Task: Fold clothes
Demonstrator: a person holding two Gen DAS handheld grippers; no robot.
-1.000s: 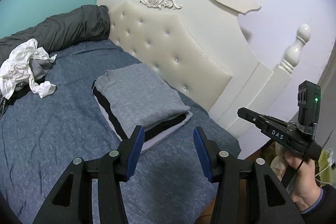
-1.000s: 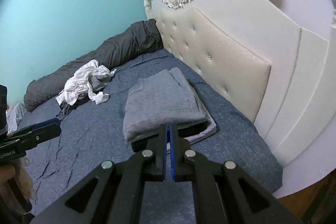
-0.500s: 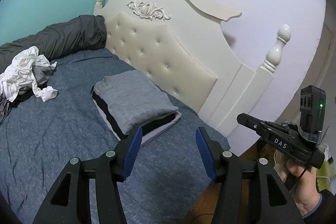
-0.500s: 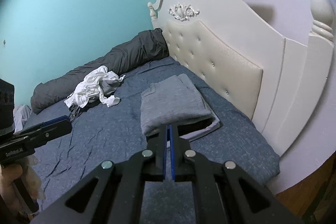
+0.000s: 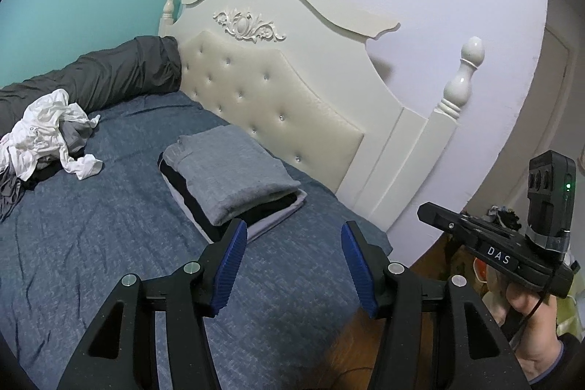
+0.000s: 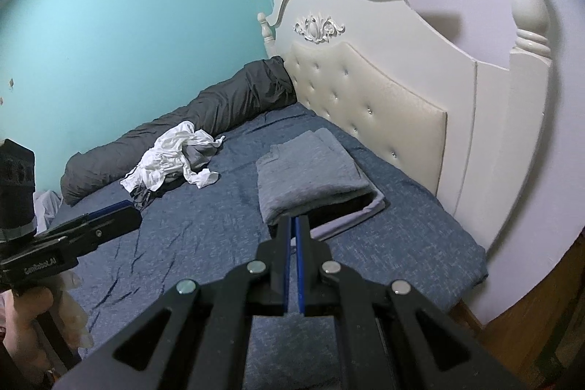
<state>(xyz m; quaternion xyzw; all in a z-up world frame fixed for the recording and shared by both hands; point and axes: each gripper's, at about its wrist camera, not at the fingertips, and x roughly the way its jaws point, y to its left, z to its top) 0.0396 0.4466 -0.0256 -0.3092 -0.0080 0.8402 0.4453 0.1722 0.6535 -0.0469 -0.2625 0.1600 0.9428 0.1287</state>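
A stack of folded clothes [image 5: 234, 170] [image 6: 310, 170], grey on top with black and pale layers beneath, lies on the blue bed near the headboard. A loose heap of white and grey clothes [image 5: 47, 137] [image 6: 175, 156] sits farther left on the bed. My left gripper [image 5: 290, 234] is open and holds nothing, hanging above the bed's near corner, short of the stack. My right gripper [image 6: 293, 220] is shut with nothing between its blue pads, also held back from the stack. Each gripper shows in the other's view, held by a hand [image 5: 526, 317] [image 6: 25, 313].
A cream tufted headboard [image 5: 278, 105] [image 6: 369, 105] with a turned post [image 5: 462, 79] bounds the bed on the right. A dark grey rolled duvet [image 5: 91, 75] [image 6: 190, 116] lies along the teal wall. Wooden floor [image 6: 530, 320] shows beyond the bed's corner.
Both grippers have drawn back and up from the folded stack, so more of the bed, headboard and floor shows. The left stays open, the right stays shut.
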